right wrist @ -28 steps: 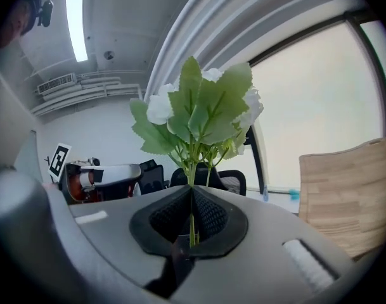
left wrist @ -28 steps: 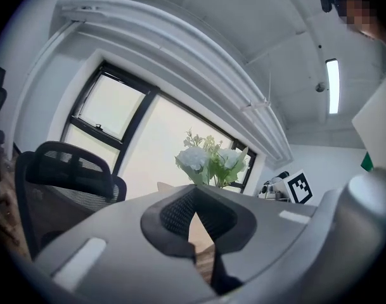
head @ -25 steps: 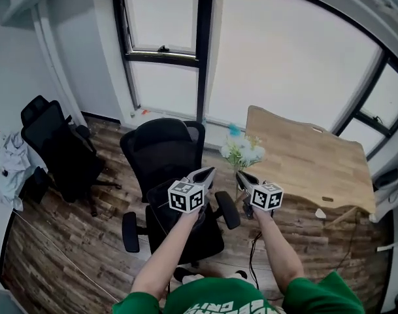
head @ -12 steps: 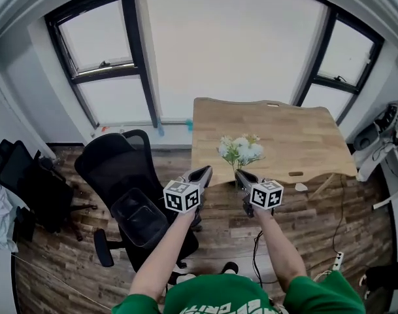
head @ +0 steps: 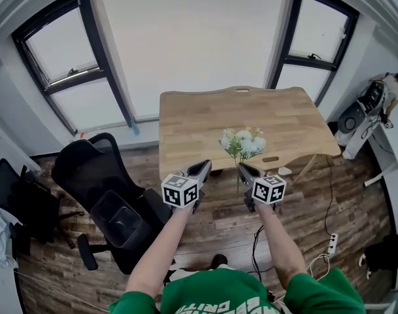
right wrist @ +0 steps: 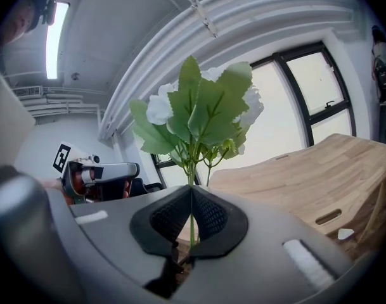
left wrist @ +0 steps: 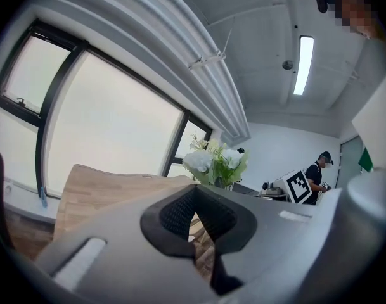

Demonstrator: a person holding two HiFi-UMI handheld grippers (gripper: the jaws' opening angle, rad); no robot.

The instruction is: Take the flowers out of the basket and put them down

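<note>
My right gripper (head: 242,169) is shut on the thin green stem of a bunch of white flowers (head: 242,142) with green leaves. The flowers (right wrist: 199,113) stand upright above the pressed pads of the right gripper (right wrist: 191,223). They hang over the near edge of a wooden table (head: 205,123). My left gripper (head: 206,167) is shut with nothing in it, a little left of the flowers (left wrist: 216,162), near the table's front edge. In its own view the left gripper (left wrist: 194,223) points at the tabletop. No basket is in view.
A black office chair (head: 104,188) stands on the wood floor at the left. Large windows (head: 192,38) run behind the table. Equipment (head: 355,120) sits at the right wall, and a cable and power strip (head: 329,244) lie on the floor.
The whole view has swung round: the table came from the right to straight ahead and the chair slid left. Both grippers travelled with it, the right one still holding the flowers.
</note>
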